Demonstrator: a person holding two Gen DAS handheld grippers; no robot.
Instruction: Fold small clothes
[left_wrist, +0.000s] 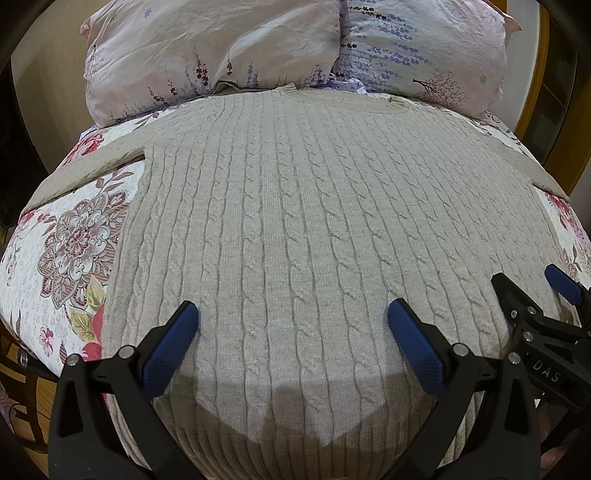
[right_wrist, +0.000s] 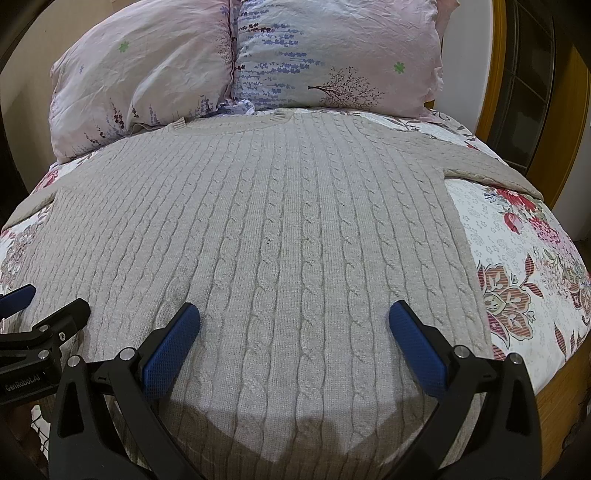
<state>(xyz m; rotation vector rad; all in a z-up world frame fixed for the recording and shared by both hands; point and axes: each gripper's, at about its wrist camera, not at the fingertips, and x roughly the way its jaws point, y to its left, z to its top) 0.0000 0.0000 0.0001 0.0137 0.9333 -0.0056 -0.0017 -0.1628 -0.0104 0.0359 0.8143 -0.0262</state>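
Beige cable-knit sweater (left_wrist: 314, 221) spread flat, front or back up (cannot tell which), on floral bedsheet (left_wrist: 70, 236). Collar (right_wrist: 280, 118) at far end near two pillows (right_wrist: 147, 74); hem nearest the cameras. Sleeves angled out and down: left sleeve (left_wrist: 81, 166), right sleeve (right_wrist: 491, 170). Not yet folded, no crease visible.

Left gripper (left_wrist: 291, 325) held over lower left-centre of body, blue pads (left_wrist: 173, 343) spread wide, nothing between them. Right gripper (right_wrist: 293, 325) same story over lower right-centre, pads (right_wrist: 413, 339) wide apart, empty. Contact with knit versus hovering just above: cannot tell. Side by side, close together (each visible at the edge of the other's view).

Handling, judged from looks:
- Soft, limp, fairly thick knit; probably moderate weight, sags when lifted, no stiffness to hold a fold line.
- Textured cables likely give decent friction against rubbery pads; slip risk low, stretch risk higher if pulled hard.
- Both layers need pinching together, else top layer alone peels off.

Grip points:
- Sleeve ends or shoulder seams first, to bring sleeves across body.
- Then hem corners, one per gripper, lifted evenly toward collar.
- Mid-panel pinch best avoided (bunches cables, drags the sheet).
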